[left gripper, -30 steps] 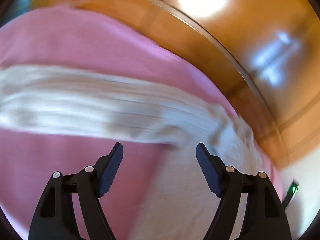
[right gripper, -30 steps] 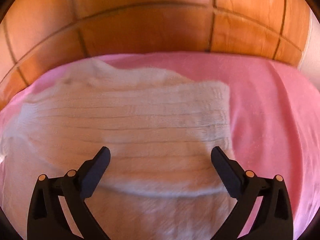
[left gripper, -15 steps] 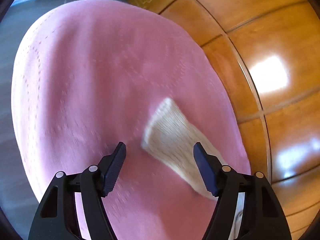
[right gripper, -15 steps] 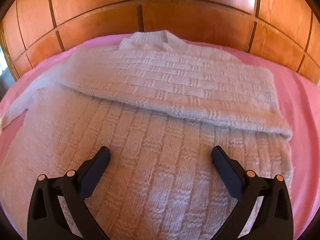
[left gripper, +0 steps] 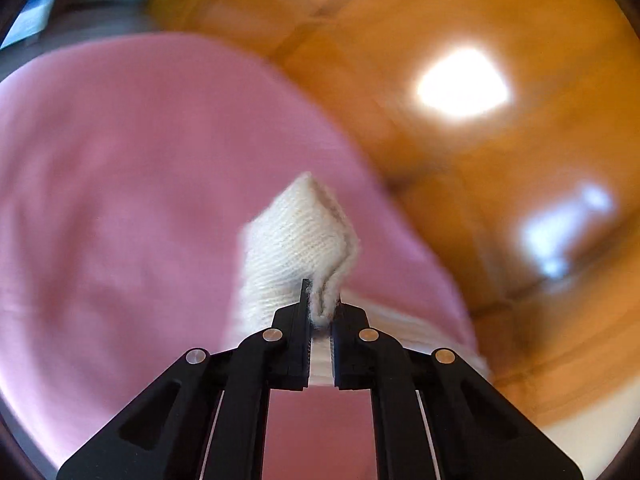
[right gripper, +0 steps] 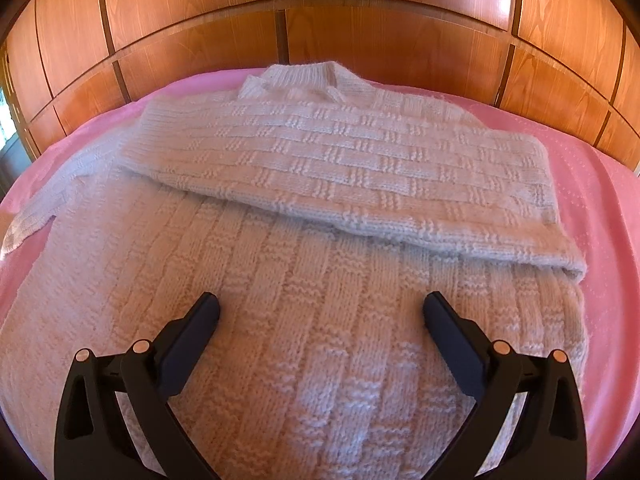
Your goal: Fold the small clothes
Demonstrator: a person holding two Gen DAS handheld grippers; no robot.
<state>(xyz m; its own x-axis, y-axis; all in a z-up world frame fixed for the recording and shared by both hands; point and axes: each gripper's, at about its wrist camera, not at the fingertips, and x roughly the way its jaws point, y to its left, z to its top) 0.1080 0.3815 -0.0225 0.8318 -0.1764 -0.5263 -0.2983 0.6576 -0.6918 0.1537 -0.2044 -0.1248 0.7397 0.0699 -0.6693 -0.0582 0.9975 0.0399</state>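
Left gripper (left gripper: 320, 312) jaws just closed, pinching the sweater (right gripper: 304, 280) cuff; right gripper (right gripper: 320, 312) jaws open above it. Soft, floppy knit, so grab edges.

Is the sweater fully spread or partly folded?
Partly folded: on the sweater, one sleeve lies across the chest; the other sleeve still sticks out sideways.

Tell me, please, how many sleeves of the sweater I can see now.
2. One sleeve lies folded across the sweater body in the right wrist view. The other sleeve has its end pinched in the left gripper, above the pink cover.
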